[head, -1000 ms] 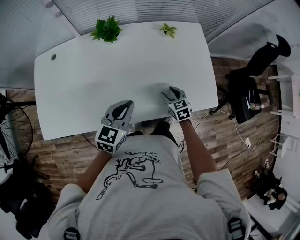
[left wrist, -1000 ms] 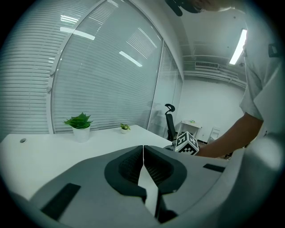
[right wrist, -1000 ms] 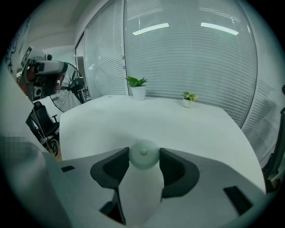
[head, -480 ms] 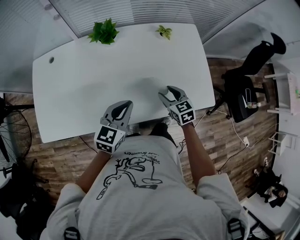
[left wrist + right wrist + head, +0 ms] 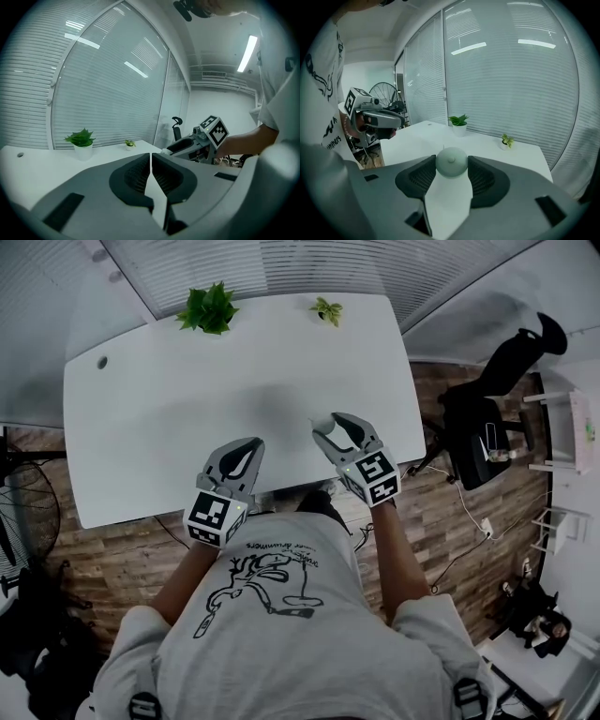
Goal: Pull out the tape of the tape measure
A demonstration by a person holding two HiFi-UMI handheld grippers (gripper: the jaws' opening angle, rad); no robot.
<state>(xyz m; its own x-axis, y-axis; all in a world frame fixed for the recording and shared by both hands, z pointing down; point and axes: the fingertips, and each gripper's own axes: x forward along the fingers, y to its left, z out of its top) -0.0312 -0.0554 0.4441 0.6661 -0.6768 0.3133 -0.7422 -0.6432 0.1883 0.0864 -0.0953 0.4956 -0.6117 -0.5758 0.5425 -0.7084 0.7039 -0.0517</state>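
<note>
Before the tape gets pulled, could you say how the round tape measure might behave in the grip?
The tape measure looks smooth and round, so it might twist or slip in the right hand-held gripper. Set down on edge, it would probably roll.

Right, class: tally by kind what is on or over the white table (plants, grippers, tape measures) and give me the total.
potted plants: 2, the larger and the smaller
grippers: 2, the left gripper and the right gripper
tape measure: 1, round and pale, clamped in the right gripper's jaws
total: 5
</note>
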